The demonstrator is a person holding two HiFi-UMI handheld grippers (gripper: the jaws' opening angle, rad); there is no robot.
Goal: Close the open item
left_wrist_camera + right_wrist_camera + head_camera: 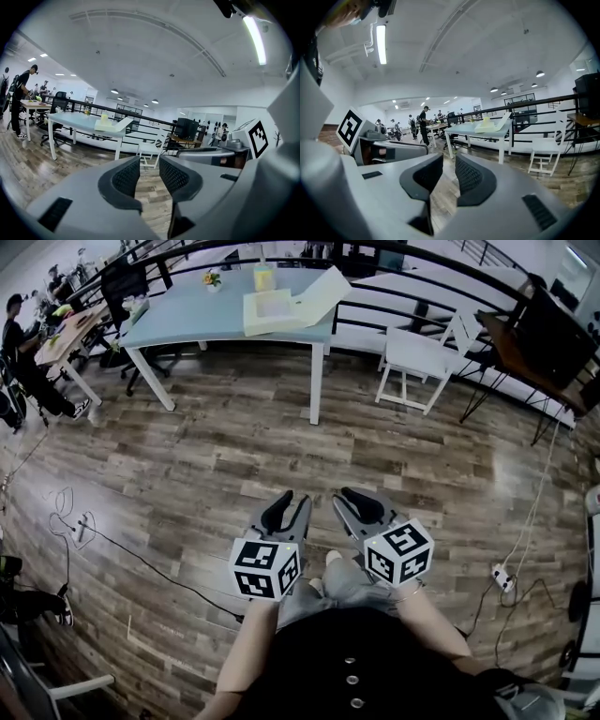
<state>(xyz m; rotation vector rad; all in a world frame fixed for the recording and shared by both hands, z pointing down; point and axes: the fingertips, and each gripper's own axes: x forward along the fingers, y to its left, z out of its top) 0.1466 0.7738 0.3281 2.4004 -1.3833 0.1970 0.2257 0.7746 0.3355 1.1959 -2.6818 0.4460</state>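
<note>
The left gripper (149,175), smooth grey plastic, holds its ribbed black pads (126,177) apart with only wood-plank floor (187,465) showing between them. The right gripper (449,174) also stands parted and empty. Far off, a pale flat box (270,311) sits at the right end of the light-blue worktop (178,320). Its lid (324,292) is tilted up, and its contents are too small to make out.

1. The box (270,310) is pale cream, low and roughly square.
2. It stands open: its lid (323,294) is swung up and tilts outward from the right side, as the head view shows it.
3. It rests flat on the light blue tabletop (178,320), near the right end.
</note>
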